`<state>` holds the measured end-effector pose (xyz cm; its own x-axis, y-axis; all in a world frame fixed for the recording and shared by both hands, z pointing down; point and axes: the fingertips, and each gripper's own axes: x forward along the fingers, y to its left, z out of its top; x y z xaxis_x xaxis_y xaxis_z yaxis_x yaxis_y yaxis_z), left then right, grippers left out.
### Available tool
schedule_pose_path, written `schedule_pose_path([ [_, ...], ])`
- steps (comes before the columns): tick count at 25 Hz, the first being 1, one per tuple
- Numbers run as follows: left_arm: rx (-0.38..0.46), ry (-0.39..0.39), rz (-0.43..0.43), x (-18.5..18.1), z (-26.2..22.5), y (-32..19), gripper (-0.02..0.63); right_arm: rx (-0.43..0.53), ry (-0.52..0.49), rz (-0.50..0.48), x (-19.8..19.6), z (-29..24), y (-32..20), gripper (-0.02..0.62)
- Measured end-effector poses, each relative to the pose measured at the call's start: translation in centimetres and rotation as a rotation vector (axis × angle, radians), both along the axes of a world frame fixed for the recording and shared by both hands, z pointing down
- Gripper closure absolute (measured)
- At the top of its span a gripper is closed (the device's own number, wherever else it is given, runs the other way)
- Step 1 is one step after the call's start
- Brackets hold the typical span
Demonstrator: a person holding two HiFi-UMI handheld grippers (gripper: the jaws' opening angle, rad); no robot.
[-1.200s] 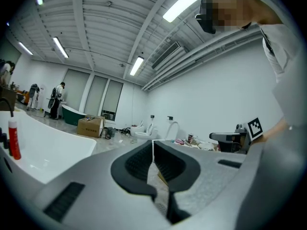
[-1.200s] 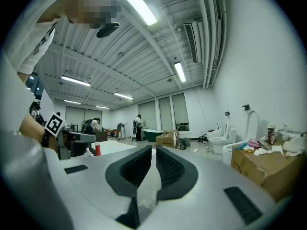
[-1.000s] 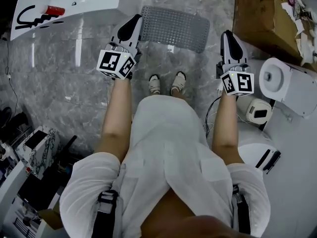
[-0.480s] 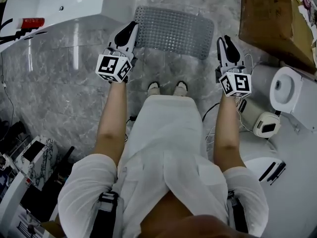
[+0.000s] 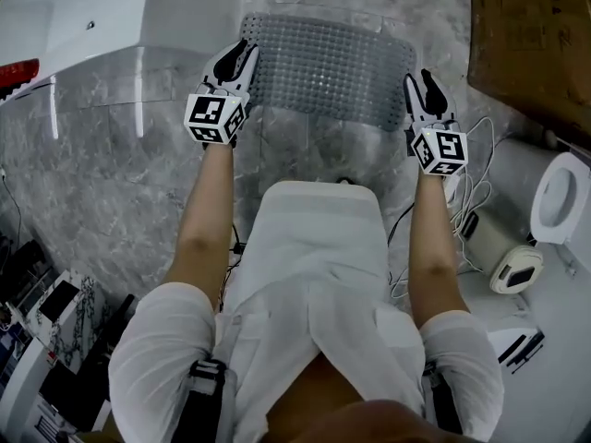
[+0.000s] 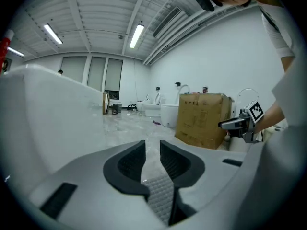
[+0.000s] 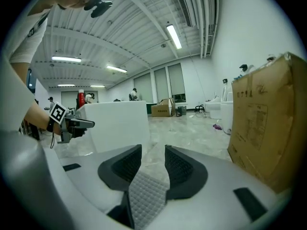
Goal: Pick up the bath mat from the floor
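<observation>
Left claw (image 5: 242, 52) and right claw (image 5: 418, 81), narrowly apart, are opening around the bath mat (image 5: 323, 58) at its nine and three o'clock edges.

I see a white tub (image 5: 92, 17) upper left with a red bottle (image 5: 14, 68) by it, a cardboard box (image 5: 531, 35) upper right, a toilet (image 5: 561, 201) at right, and cables (image 5: 476, 197) on the grey marble floor (image 5: 111, 183).

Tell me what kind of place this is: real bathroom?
Probably a staged bathroom corner inside a big open hall, not a home. A bath mat lies on marble-look floor beside a white bathtub, with a toilet at right; a cardboard box stands nearby, under long ceiling strip lights.
</observation>
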<state>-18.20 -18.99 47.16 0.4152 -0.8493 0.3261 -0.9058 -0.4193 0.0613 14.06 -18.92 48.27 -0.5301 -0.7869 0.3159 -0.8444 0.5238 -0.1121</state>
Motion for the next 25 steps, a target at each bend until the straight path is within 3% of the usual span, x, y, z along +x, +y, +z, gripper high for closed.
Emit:
schedule_pose_path([
  [9,-0.118,-0.08,-0.055,-3.3,18.4,1.6,0.45,-0.119,0.021,0.041,2.2,18.8,0.7,0.4],
  [13,-0.257,-0.131,-0.081,-5.7,26.1,3.5,0.37,-0.227,0.058,0.063,3.5,25.3,2.5,0.38],
  [20,-0.545,-0.208,-0.167,-10.9,35.7,6.6,0.297,-0.506,0.116,0.12,5.6,35.0,6.4,0.314],
  [25,-0.709,-0.285,-0.178,-11.9,41.2,8.5,0.268,-0.683,0.207,0.164,8.0,40.6,8.9,0.289],
])
